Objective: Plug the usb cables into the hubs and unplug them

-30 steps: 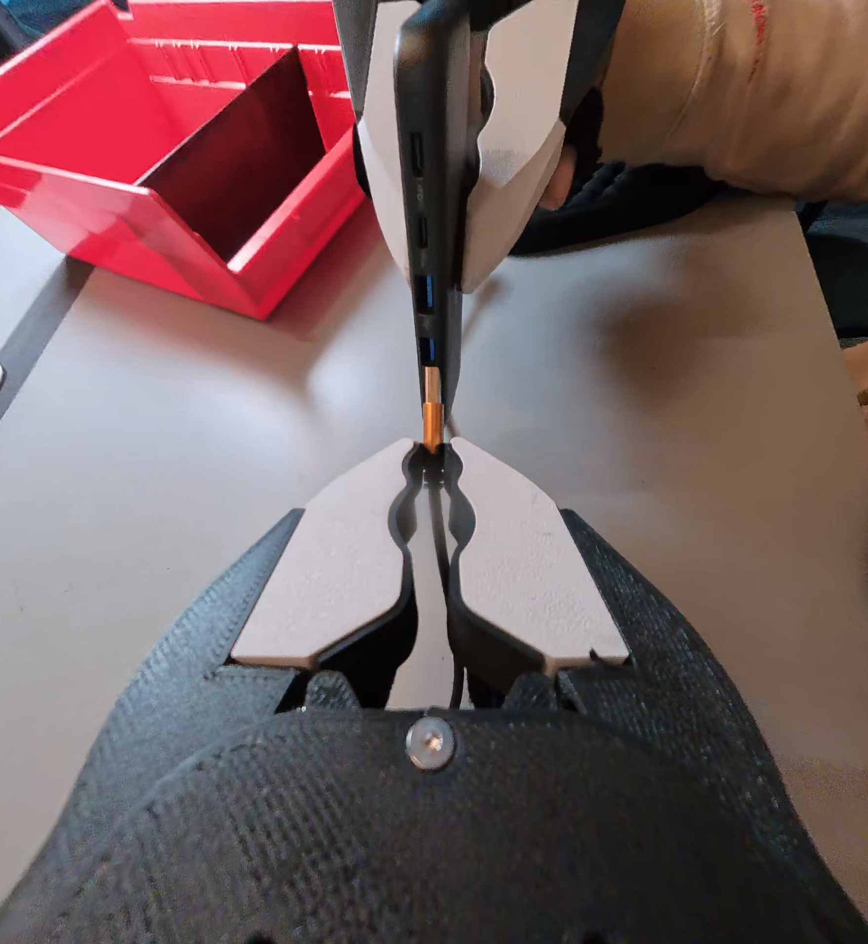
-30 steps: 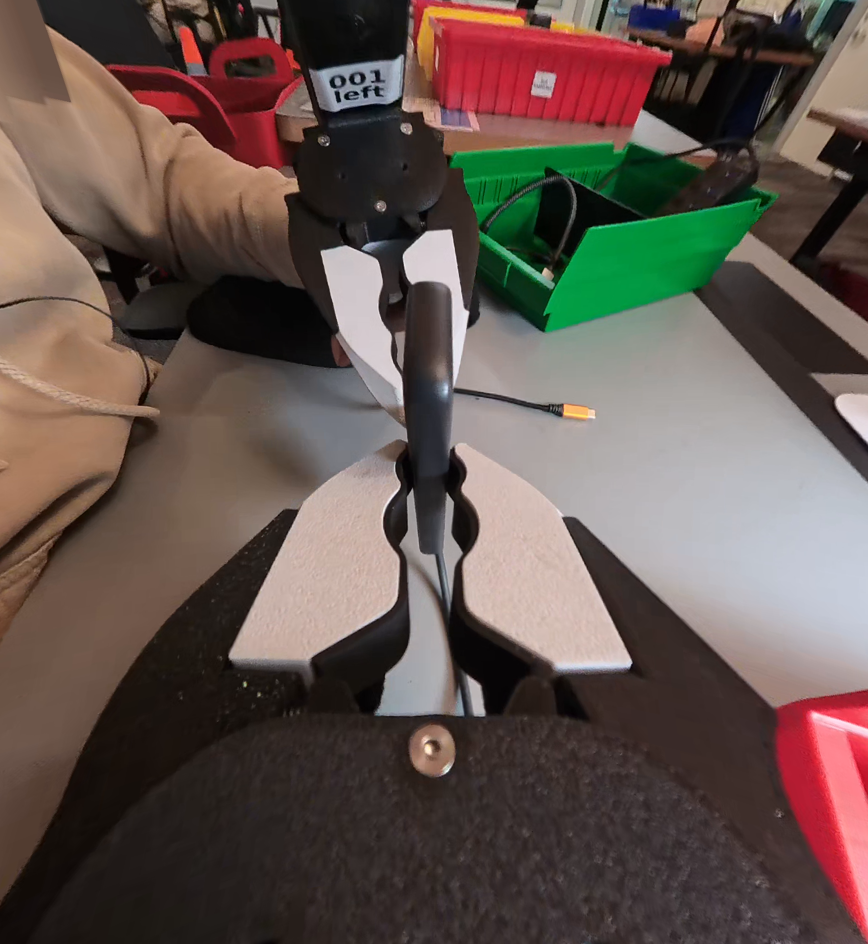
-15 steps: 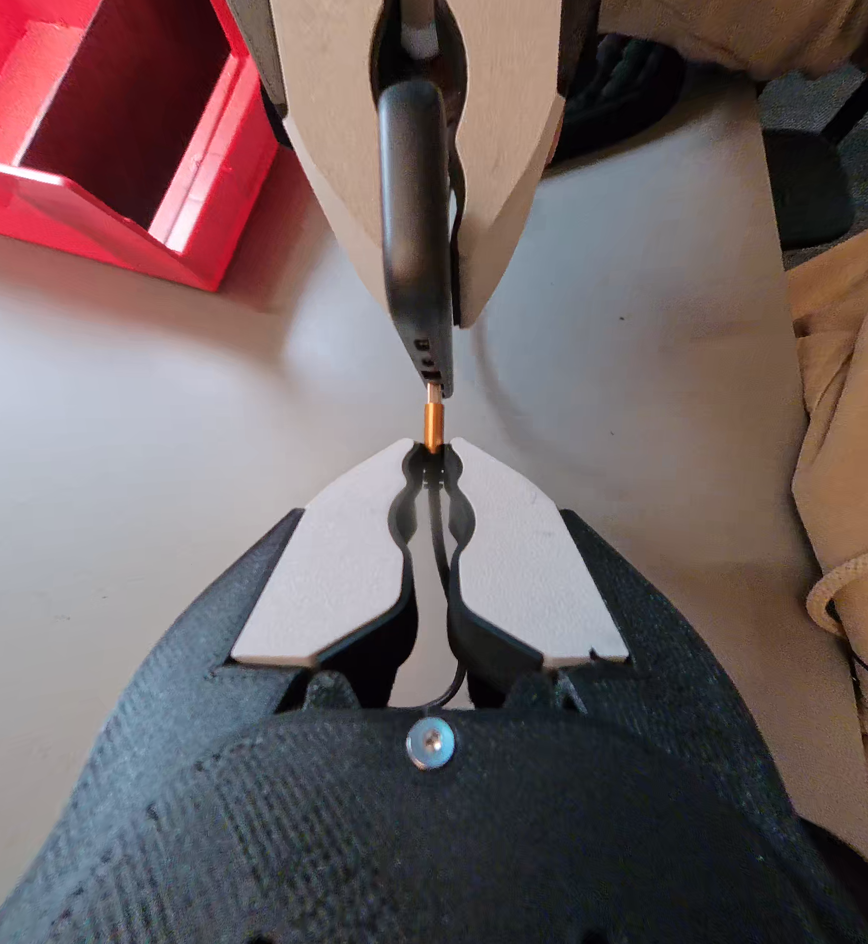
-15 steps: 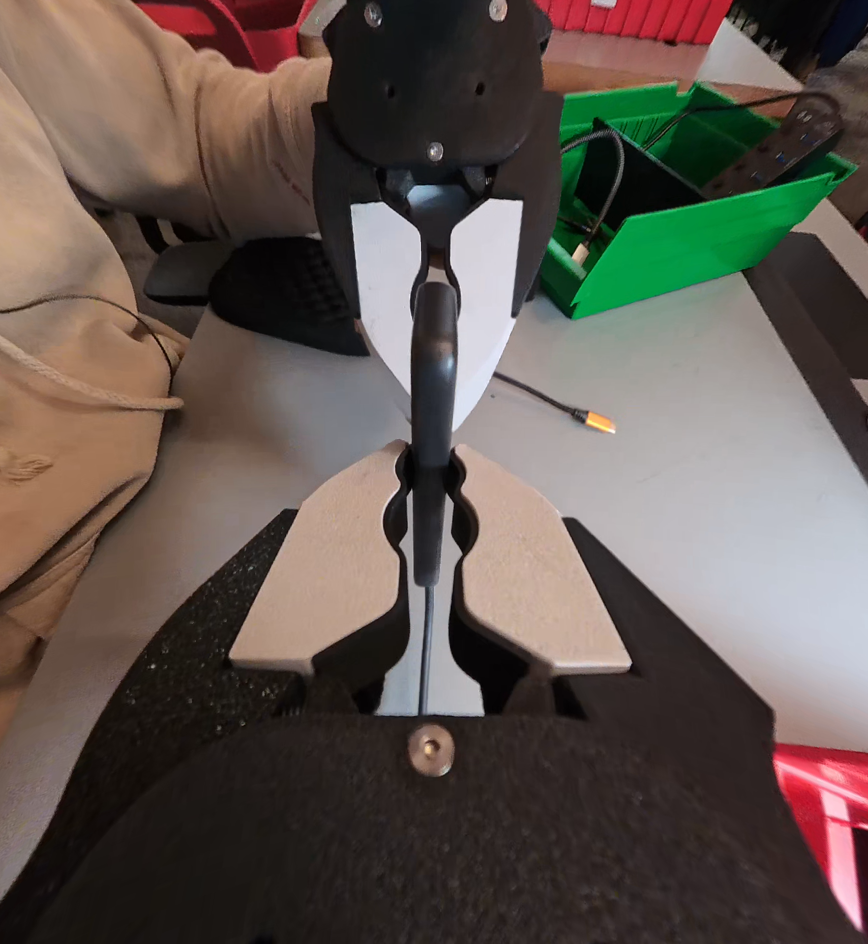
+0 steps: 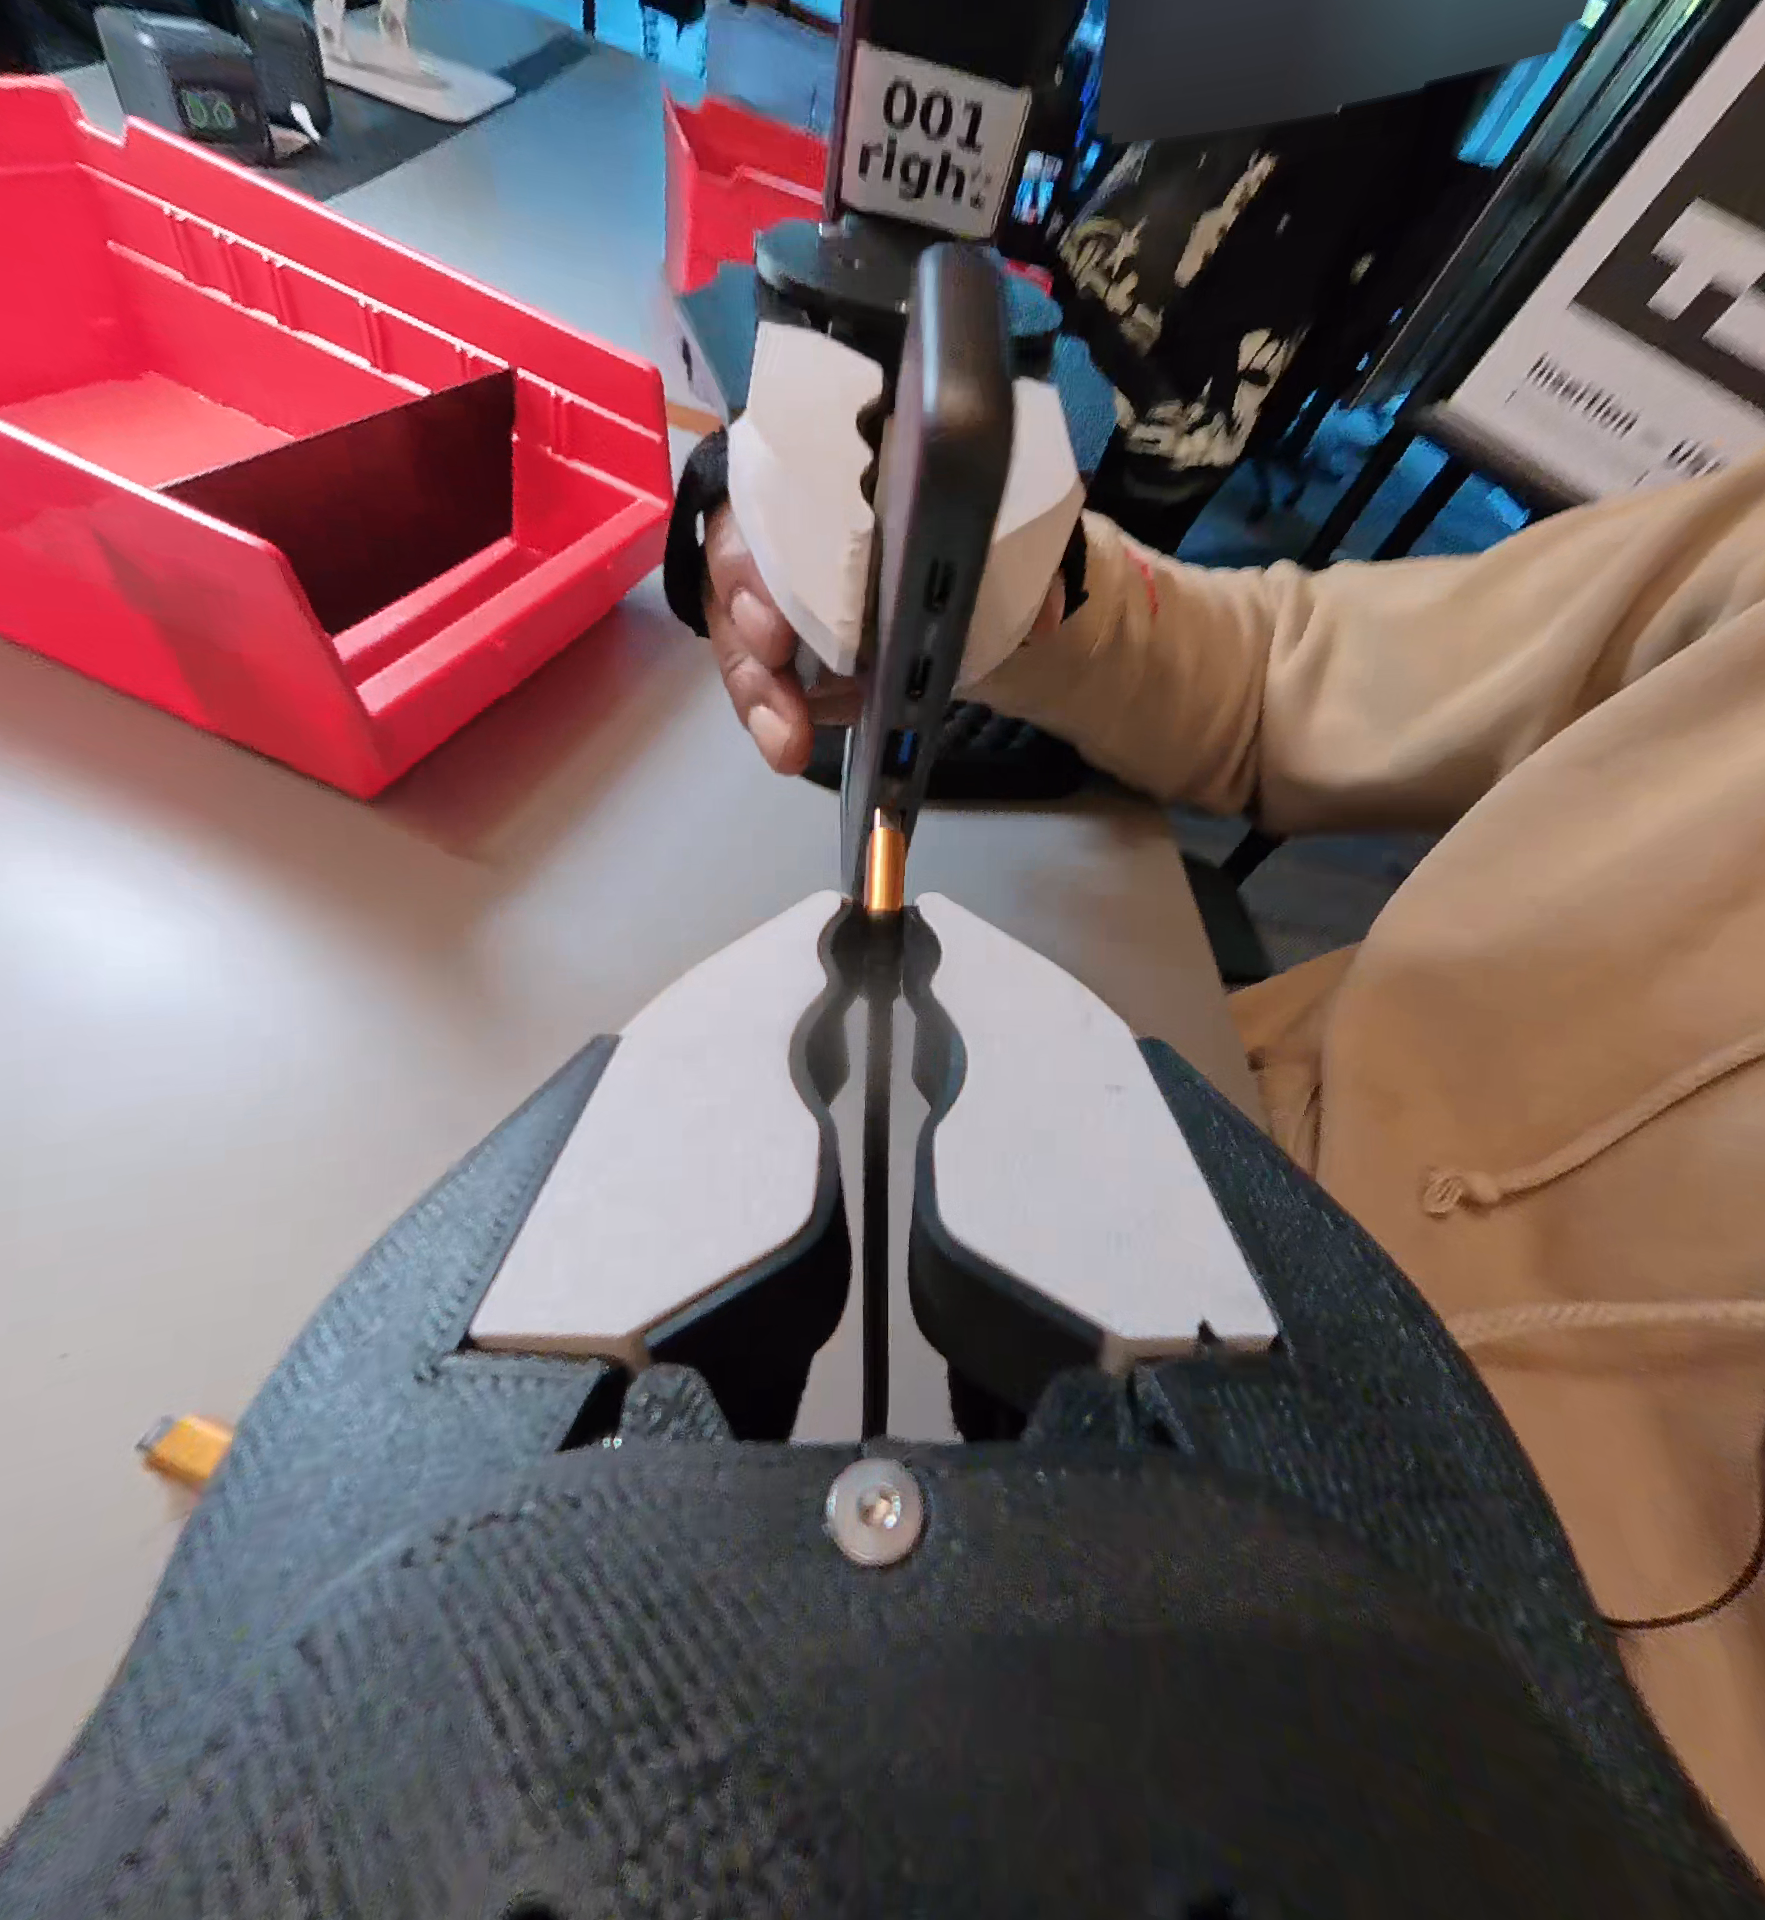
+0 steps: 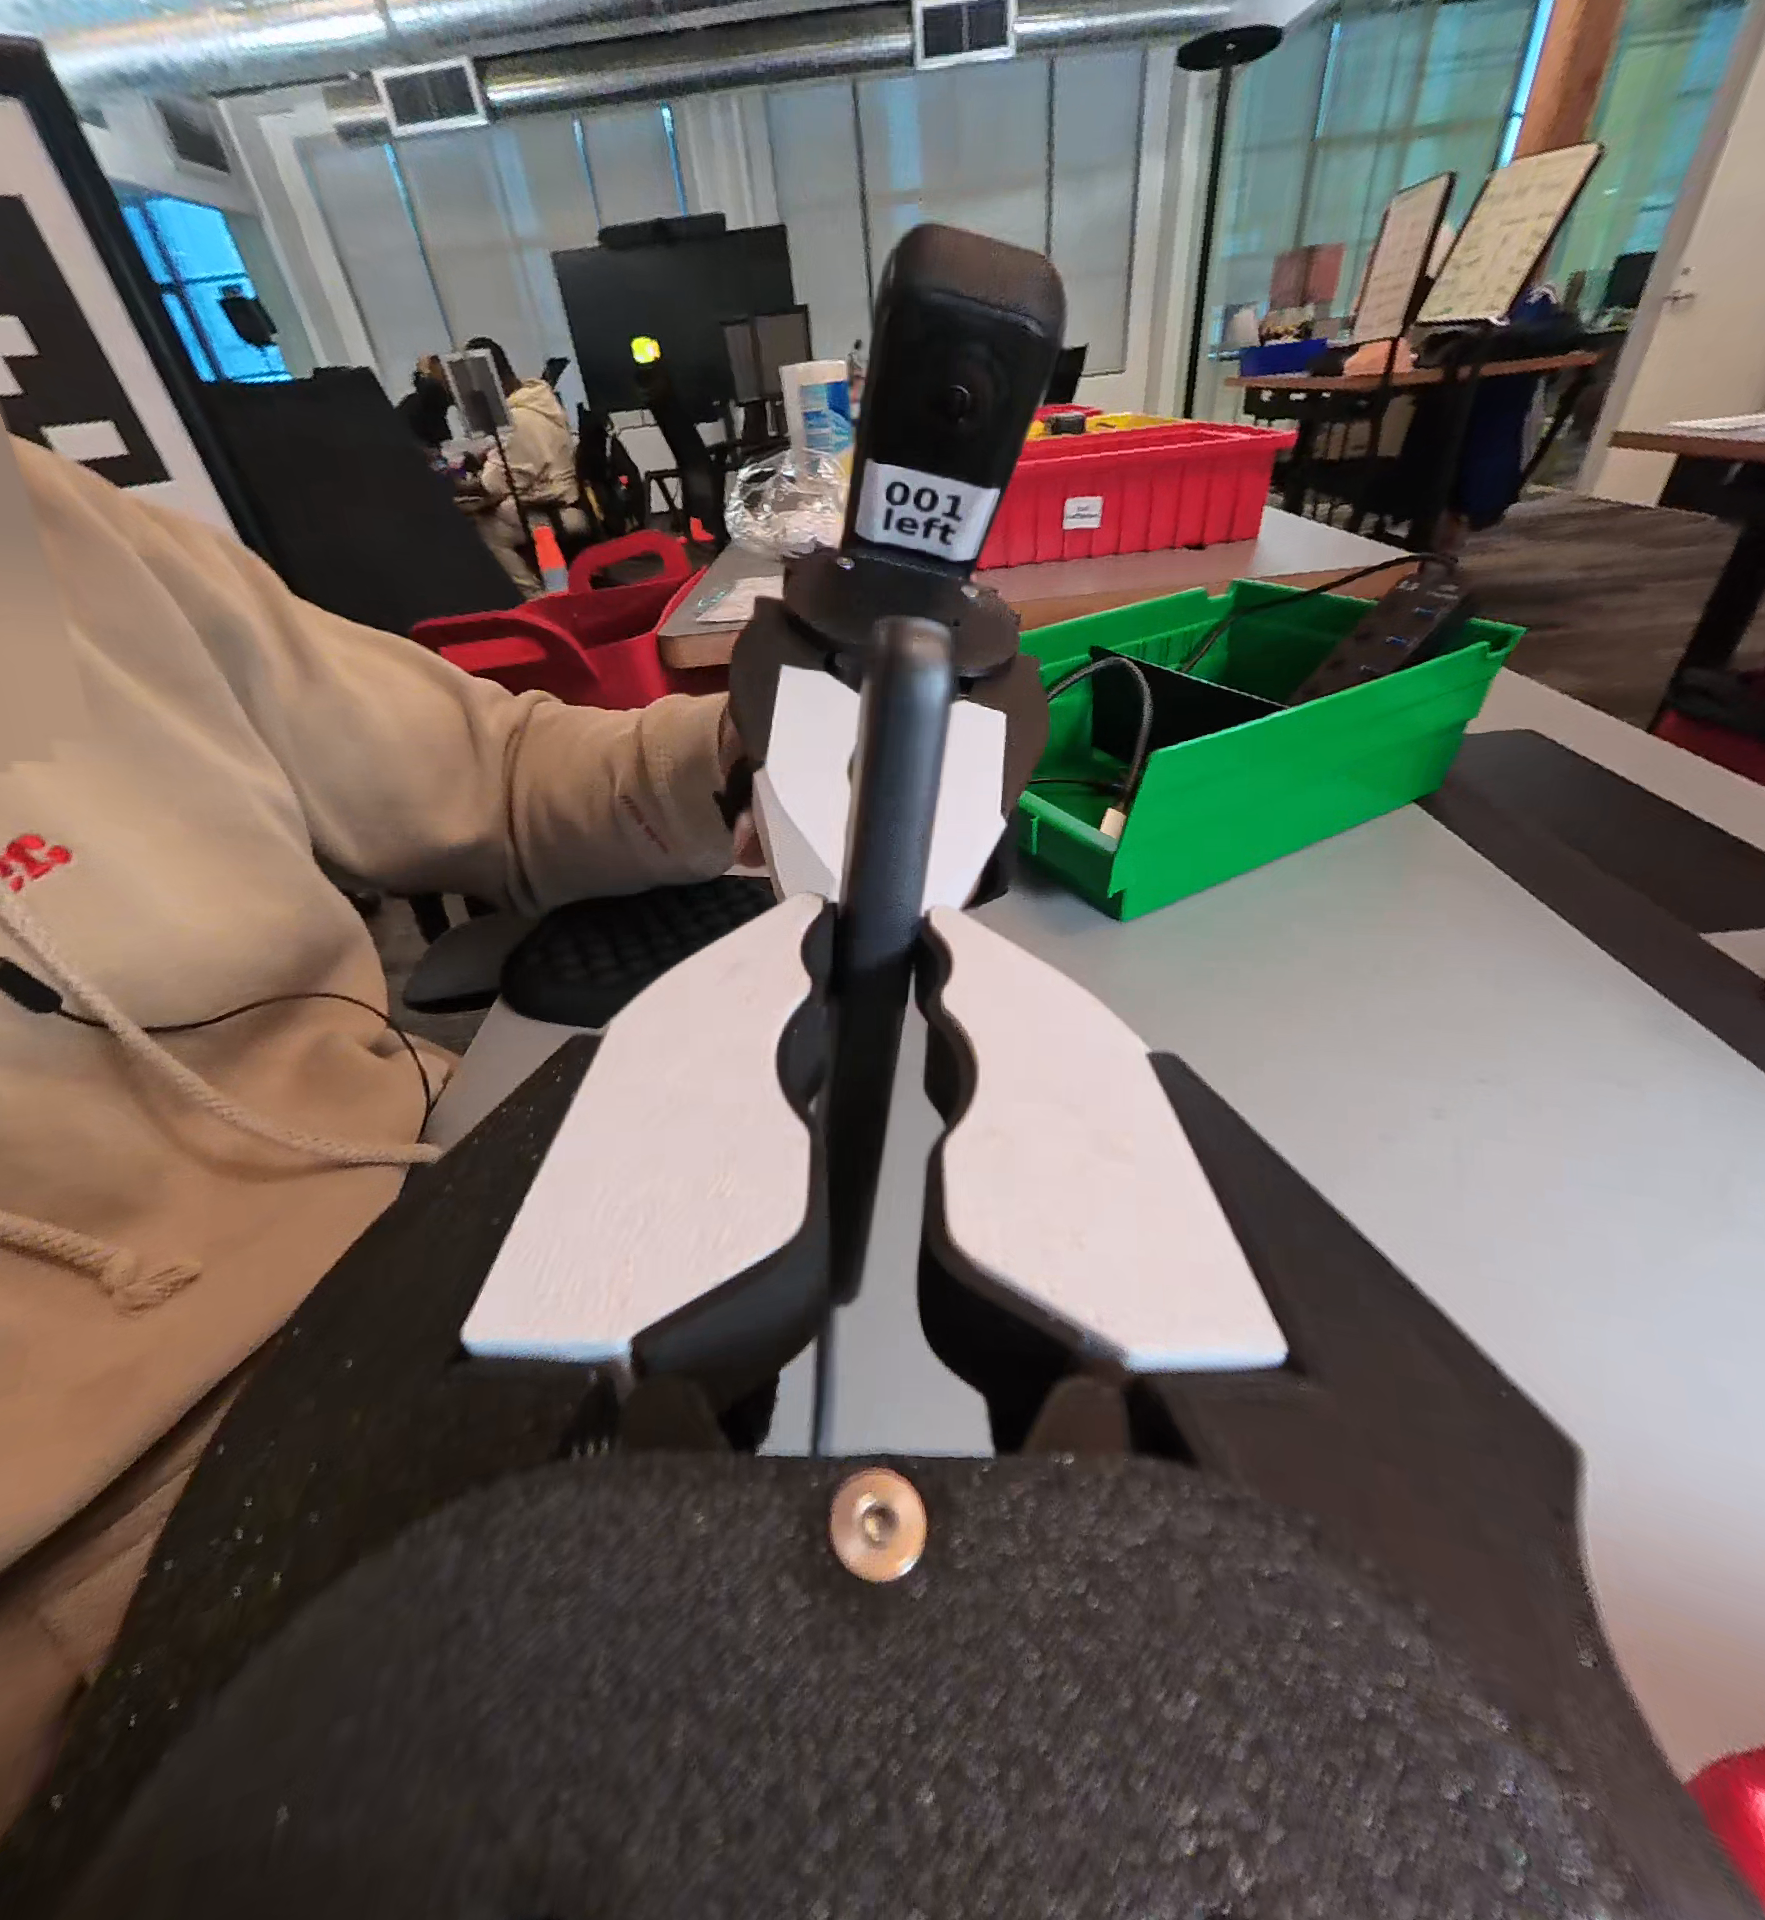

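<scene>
Between my left fingers (image 5: pixel 732 1132), nearly closed: the black cable (image 5: pixel 875 1195), pinched just behind its orange plug (image 5: pixel 884 868), whose metal tip meets the lowest port on the edge of the hub (image 5: pixel 935 499); whether it is seated I cannot tell. Between my right fingers (image 6: pixel 691 1132), closed to the hub's thickness: the dark hub (image 6: pixel 883 883), held on edge above the grey table (image 6: pixel 1377 1039), its thin lead trailing back toward me. Beyond and left of my left fingers, a red bin (image 5: pixel 265 436); beyond and right of my right fingers, a green bin (image 6: pixel 1273 790) holding cables and another hub.
</scene>
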Demonstrator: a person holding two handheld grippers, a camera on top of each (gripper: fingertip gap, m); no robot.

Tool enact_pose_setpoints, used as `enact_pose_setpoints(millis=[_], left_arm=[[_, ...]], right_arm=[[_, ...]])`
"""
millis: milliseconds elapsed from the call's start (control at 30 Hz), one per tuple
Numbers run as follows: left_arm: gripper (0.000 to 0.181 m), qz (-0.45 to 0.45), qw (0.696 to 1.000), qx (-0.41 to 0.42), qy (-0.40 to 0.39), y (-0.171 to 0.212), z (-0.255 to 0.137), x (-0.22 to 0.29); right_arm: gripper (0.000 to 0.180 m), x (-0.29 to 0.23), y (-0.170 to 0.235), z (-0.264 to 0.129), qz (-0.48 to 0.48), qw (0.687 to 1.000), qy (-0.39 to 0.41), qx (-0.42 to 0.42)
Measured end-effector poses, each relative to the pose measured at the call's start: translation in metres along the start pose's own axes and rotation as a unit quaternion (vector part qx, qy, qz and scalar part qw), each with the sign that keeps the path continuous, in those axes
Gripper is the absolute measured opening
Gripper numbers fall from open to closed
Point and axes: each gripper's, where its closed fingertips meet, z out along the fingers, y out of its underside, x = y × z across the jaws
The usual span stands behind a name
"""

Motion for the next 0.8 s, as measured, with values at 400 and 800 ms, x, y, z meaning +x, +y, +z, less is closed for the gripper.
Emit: enact_pose_setpoints(millis=[400,800], left_arm=[[0.008,-0.027,0.999,0.032,0.017,-0.002,-0.008,-0.002],[0.007,-0.015,0.998,0.053,0.003,-0.008,-0.004,0.003]], right_arm=[[0.012,-0.004,0.028,0.006,0.017,0.998,-0.017,-0.066],[0.012,-0.006,0.017,0.01,0.006,1.0,-0.015,0.0]])
